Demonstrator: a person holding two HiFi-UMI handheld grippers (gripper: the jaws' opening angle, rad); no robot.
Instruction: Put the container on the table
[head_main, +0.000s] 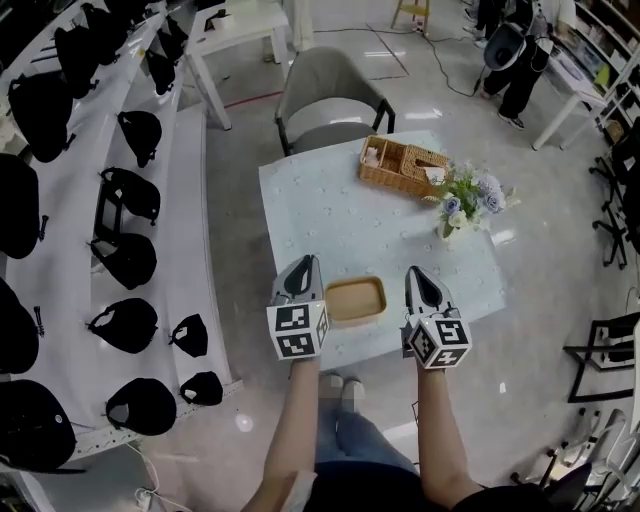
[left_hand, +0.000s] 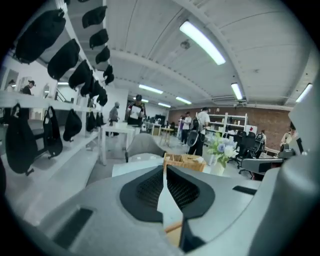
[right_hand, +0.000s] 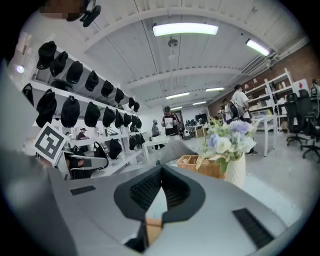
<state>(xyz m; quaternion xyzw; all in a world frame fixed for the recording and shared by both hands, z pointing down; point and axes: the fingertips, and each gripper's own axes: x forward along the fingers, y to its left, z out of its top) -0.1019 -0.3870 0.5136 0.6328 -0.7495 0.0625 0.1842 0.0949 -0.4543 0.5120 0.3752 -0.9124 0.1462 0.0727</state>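
my left tool and my right tool are both clenched, nothing between the jaws. the container lies flat on the desk, lower centre of the head view, between the two tools.

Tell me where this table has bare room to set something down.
Bare cloth spans the table's middle and left, between the wooden container at the near edge and the wicker basket at the far side. The near right corner looks free. The far right is crowded: basket and flower vase stand close together.
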